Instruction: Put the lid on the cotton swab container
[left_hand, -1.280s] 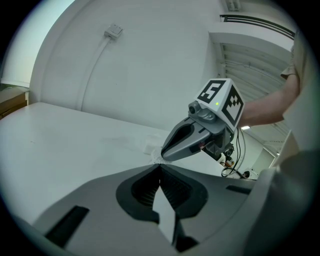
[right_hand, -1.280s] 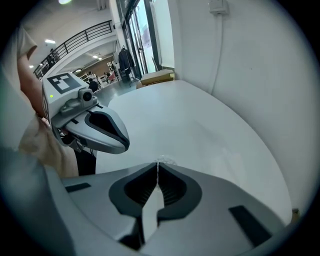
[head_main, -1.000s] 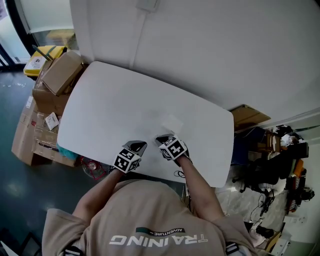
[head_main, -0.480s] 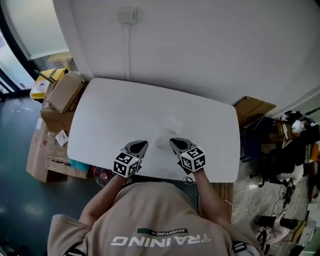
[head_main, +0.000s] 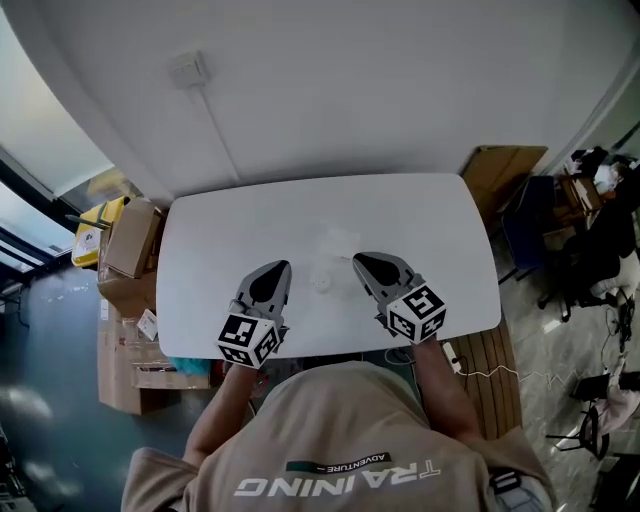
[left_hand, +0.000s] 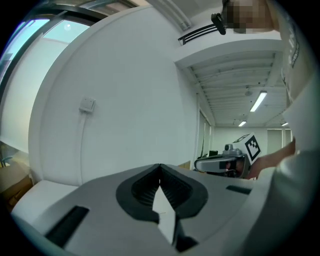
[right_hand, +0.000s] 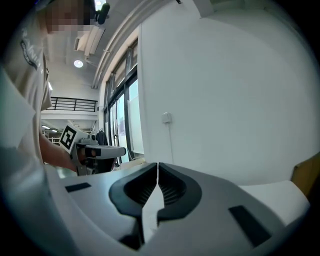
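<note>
Two grippers are held over the near edge of the white table (head_main: 220, 230). My forearms come up from the bottom of the head view, with the marker cubes toward me and the jaws pointing at the wall.

My left gripper (head_main: 279, 268) sits left of centre. In its own view the jaws are pressed together, with only a thin slit of light below the tips. My right gripper (head_main: 360, 261) sits right of centre and angles slightly inward. Its jaws are pressed together the same way, gripping nothing.

Between the two, near the middle of the frame, the small pale cotton swab container (head_main: 322, 281) stands on the table, apart from both grippers. I cannot make out what is in it. Just beyond it lies a faint pale flat piece (head_main: 341, 241), too washed out to tell whether it is the lid.

Cardboard boxes (head_main: 130, 240) are stacked at the table's left end. A cardboard sheet (head_main: 500, 165) leans at the upper right. A wall socket (head_main: 186, 70) sits at the upper left.
</note>
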